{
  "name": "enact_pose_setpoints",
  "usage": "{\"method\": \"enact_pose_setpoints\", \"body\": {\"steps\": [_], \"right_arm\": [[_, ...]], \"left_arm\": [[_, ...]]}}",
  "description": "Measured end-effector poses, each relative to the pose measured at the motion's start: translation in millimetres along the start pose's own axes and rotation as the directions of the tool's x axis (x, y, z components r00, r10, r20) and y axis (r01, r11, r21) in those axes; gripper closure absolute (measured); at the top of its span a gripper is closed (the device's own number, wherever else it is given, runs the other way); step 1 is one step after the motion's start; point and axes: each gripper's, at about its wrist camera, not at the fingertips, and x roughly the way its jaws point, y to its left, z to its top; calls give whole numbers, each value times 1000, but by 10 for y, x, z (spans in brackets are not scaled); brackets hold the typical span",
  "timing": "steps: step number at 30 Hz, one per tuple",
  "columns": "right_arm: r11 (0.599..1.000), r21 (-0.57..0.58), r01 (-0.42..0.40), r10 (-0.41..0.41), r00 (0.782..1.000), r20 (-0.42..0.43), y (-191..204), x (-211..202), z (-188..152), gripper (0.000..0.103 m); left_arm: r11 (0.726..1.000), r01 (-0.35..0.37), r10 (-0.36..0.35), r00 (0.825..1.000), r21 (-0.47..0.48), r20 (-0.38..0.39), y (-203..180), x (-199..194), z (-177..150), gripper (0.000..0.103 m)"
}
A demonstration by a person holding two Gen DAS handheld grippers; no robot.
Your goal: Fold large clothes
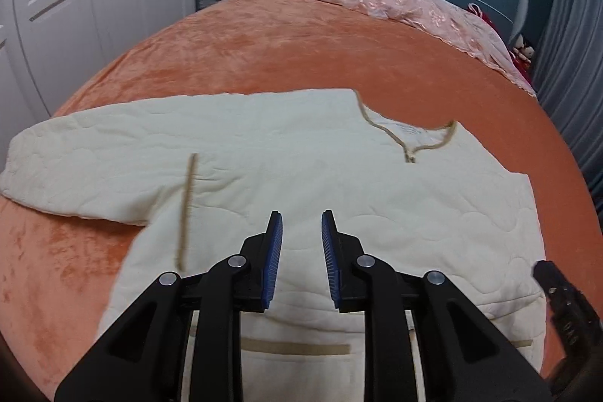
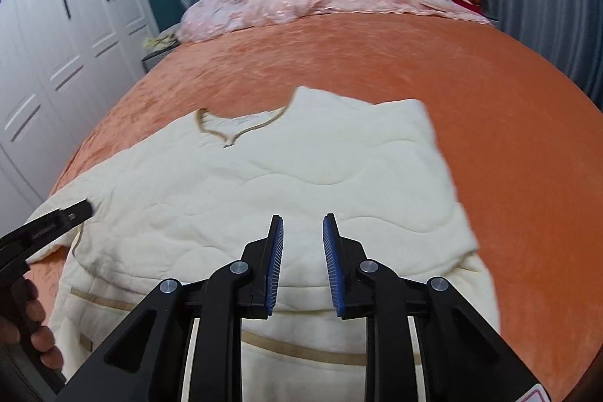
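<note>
In the left wrist view, the left claw [image 1: 301, 217] is open and holds nothing, and the cream jacket [image 1: 286, 153] lies flat on the orange bed [image 1: 301, 55], its one spread sleeve [image 1: 86, 168] pointing far left. In the right wrist view, the right claw [image 2: 303, 219] is open and empty too, above the side where the other sleeve looks already folded in, so the left claw is nearer the spread sleeve.

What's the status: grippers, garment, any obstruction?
Left gripper open, empty; right gripper open, empty. Cream quilted garment flat on orange bedspread, right side folded in, left sleeve still out. Nothing in the way.
</note>
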Motion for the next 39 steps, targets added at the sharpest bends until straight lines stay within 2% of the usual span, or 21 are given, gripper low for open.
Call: {"method": "enact_pose_setpoints", "body": {"steps": [3,7,13,18,24,26,28,29,30,31,32,35,37,39], "right_arm": [[999,-27,-31,29,998,-57,185,250,-81,82],[999,-36,-28,24,994,-108,251,451,-280,82],[999,-35,-32,28,993,-115,233,574,-423,82],[998,-70,-4,-2,996,-88,283,612,-490,82],[996,-85,10,-16,998,-67,296,638,-521,82],[997,-81,5,-10,998,-65,290,633,-513,82],[998,-64,-13,8,998,-68,259,625,-504,82],[998,-56,-21,18,997,-69,243,615,-497,82],[998,-50,-28,24,997,-69,225,598,-487,82],[999,-45,-30,27,997,-67,216,566,-471,82],[999,-47,-19,16,998,-67,226,511,-454,82],[998,-55,34,-37,997,-62,310,289,-459,73],[999,-36,27,-30,997,-74,360,170,-520,67],[999,-29,14,-17,995,-96,432,83,-613,67]], "left_arm": [[999,16,-13,998,40,-59,-258,294,-89,82],[998,21,-15,994,53,-108,-380,543,-306,83],[995,0,5,998,96,-55,-407,608,-508,82],[994,-5,6,1000,106,-6,-415,613,-586,82],[996,19,-19,1000,86,6,-377,607,-580,82],[997,54,-54,999,56,2,-309,555,-547,82],[996,81,-81,997,-23,-6,-98,387,-487,80],[995,75,-75,997,-71,3,63,266,-461,74],[990,67,-65,998,-125,23,280,118,-434,55],[983,62,-55,997,-171,46,514,-22,-410,46],[976,45,-31,997,-213,67,784,-153,-388,34],[948,-91,113,992,-303,56,1661,-358,-297,27],[903,-197,217,976,-381,10,2318,-383,-251,27],[835,-266,285,958,-481,-36,2971,-392,-225,27]]}}
